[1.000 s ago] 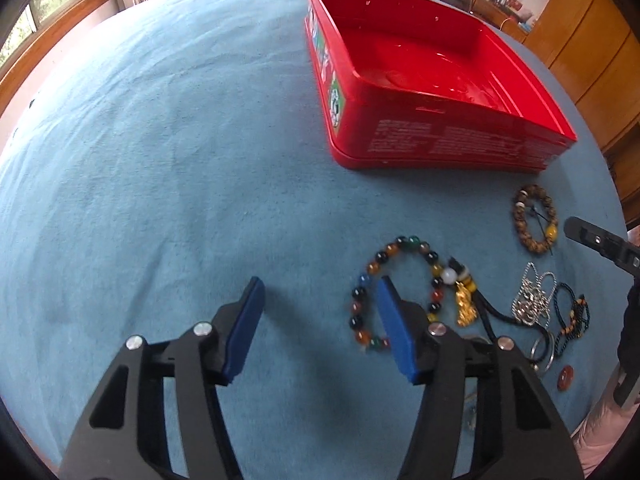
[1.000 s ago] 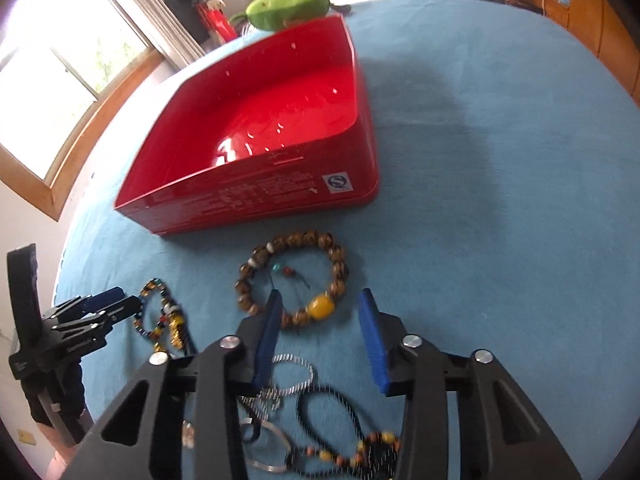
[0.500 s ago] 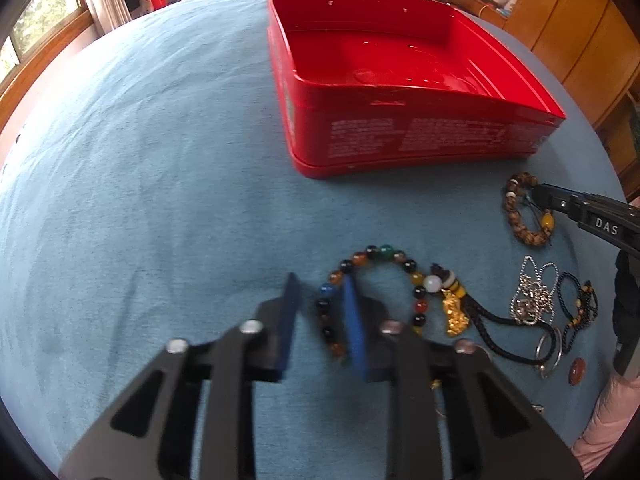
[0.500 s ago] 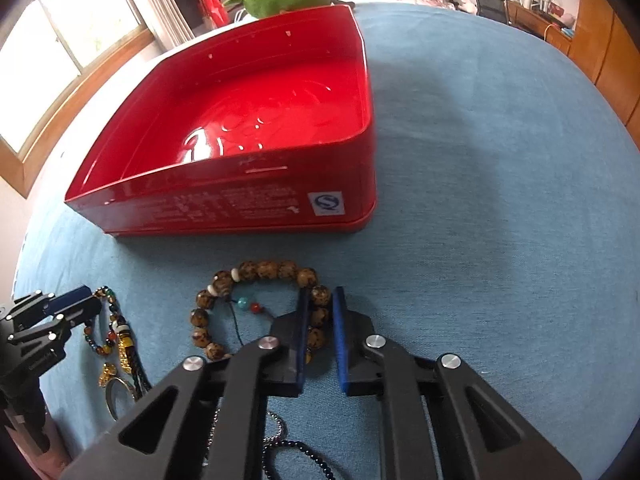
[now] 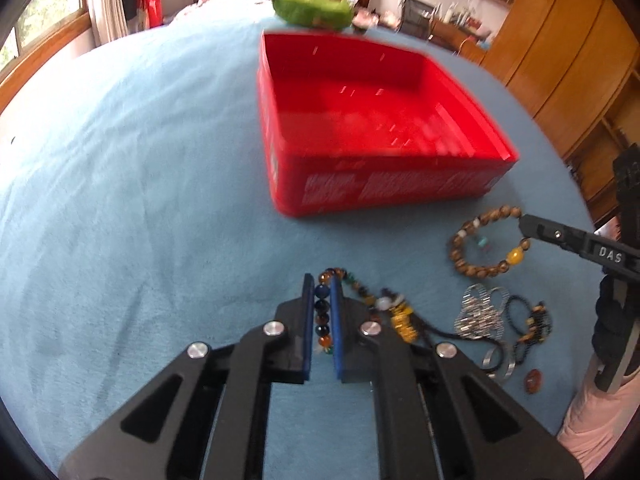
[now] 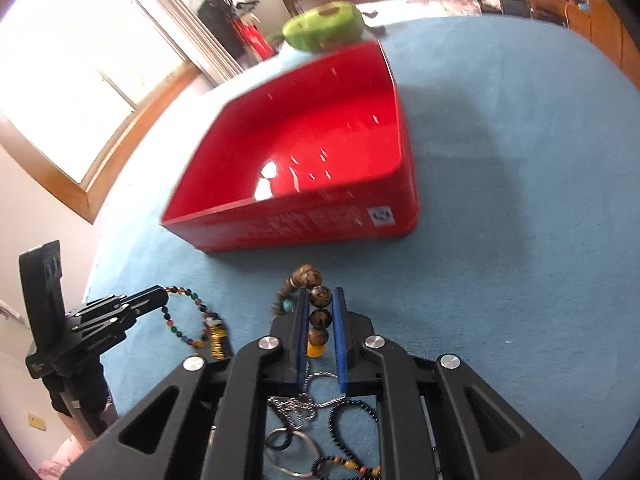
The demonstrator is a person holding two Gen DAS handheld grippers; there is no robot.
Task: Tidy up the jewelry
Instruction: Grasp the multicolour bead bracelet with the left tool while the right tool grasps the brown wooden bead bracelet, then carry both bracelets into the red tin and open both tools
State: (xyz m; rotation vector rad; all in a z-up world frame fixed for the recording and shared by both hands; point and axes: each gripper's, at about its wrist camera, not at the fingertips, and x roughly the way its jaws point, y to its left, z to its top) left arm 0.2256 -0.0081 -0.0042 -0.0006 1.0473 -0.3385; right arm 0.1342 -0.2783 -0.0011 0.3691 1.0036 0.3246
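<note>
My left gripper (image 5: 321, 285) is shut on a multicoloured bead bracelet (image 5: 322, 316) with a gold charm (image 5: 402, 318), lifted a little off the blue cloth. My right gripper (image 6: 320, 300) is shut on a brown wooden bead bracelet (image 6: 320, 318) with a yellow bead, also raised. That bracelet shows in the left wrist view (image 5: 486, 246), with the right gripper (image 5: 524, 224) at its edge. The open red tin (image 5: 380, 128) stands just beyond both bracelets and also shows in the right wrist view (image 6: 316, 160).
A silver chain piece (image 5: 480, 316), a dark beaded cord (image 5: 530, 322), a metal ring (image 5: 498, 364) and a small red stone (image 5: 534, 380) lie on the blue cloth (image 5: 120, 200). A green plush toy (image 5: 314, 4) lies behind the tin. Wooden cabinets stand at right.
Both grippers have closed fully on their bracelets and lifted them slightly. Both views have tilted up and drawn nearer the red tin.
</note>
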